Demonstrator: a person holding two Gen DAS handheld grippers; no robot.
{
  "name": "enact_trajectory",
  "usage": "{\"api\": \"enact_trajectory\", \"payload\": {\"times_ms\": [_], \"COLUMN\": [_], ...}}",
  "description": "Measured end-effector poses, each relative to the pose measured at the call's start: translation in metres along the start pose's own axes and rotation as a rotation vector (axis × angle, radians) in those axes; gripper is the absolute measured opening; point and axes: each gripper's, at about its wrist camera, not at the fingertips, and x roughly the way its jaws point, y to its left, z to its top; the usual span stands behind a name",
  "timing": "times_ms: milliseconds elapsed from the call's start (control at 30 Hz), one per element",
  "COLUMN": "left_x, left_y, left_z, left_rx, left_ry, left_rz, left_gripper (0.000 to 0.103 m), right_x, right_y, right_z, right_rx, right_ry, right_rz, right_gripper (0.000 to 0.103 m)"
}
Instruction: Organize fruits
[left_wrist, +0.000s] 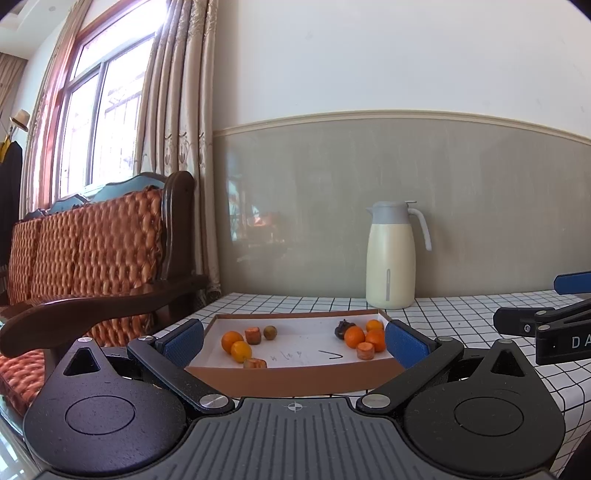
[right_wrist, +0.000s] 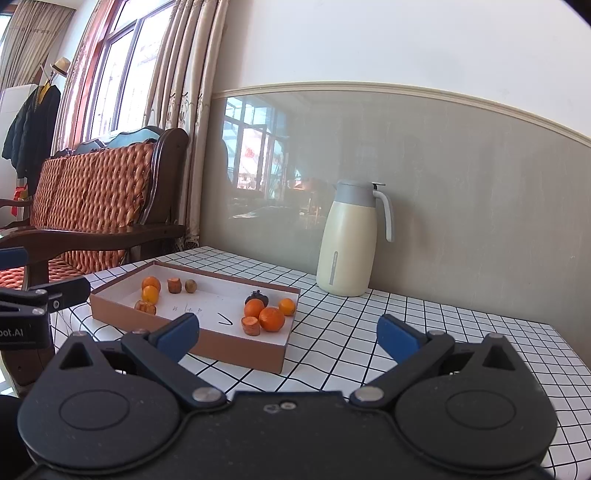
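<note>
A shallow brown cardboard tray (left_wrist: 291, 378) (right_wrist: 184, 334) with a white floor lies on the checked tablecloth. Its left end holds two oranges (left_wrist: 236, 346) (right_wrist: 150, 289), two carrot stubs (left_wrist: 253, 335) and a brownish round fruit (left_wrist: 270, 332) (right_wrist: 191, 285). Its right end holds several oranges (left_wrist: 354, 336) (right_wrist: 271, 319), a carrot stub (left_wrist: 365, 350) (right_wrist: 251, 325) and a dark fruit (left_wrist: 341, 326) (right_wrist: 257, 295). My left gripper (left_wrist: 295, 343) is open and empty, in front of the tray's near wall. My right gripper (right_wrist: 288, 338) is open and empty, at the tray's near right corner.
A cream thermos jug (left_wrist: 392, 254) (right_wrist: 352, 240) stands at the back of the table against the wall. A wooden sofa with orange cushions (left_wrist: 92, 258) (right_wrist: 88, 206) stands left of the table. The table's edge (right_wrist: 569, 354) runs at right.
</note>
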Motion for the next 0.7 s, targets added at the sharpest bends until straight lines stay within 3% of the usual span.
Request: {"api": "enact_trajectory", "payload": {"times_ms": [700], "left_x": [0.0008], "left_y": [0.0022], "left_z": [-0.0007], "left_rx": [0.002], "left_ry": [-0.001], "left_rz": [-0.004], "left_gripper": [0.103], "right_x": [-0.0003], "right_y": [0.0008], "right_z": [0.0008], "right_rx": [-0.001], "right_ry": [0.000], "right_rz": [-0.001], "right_gripper": [0.097]}}
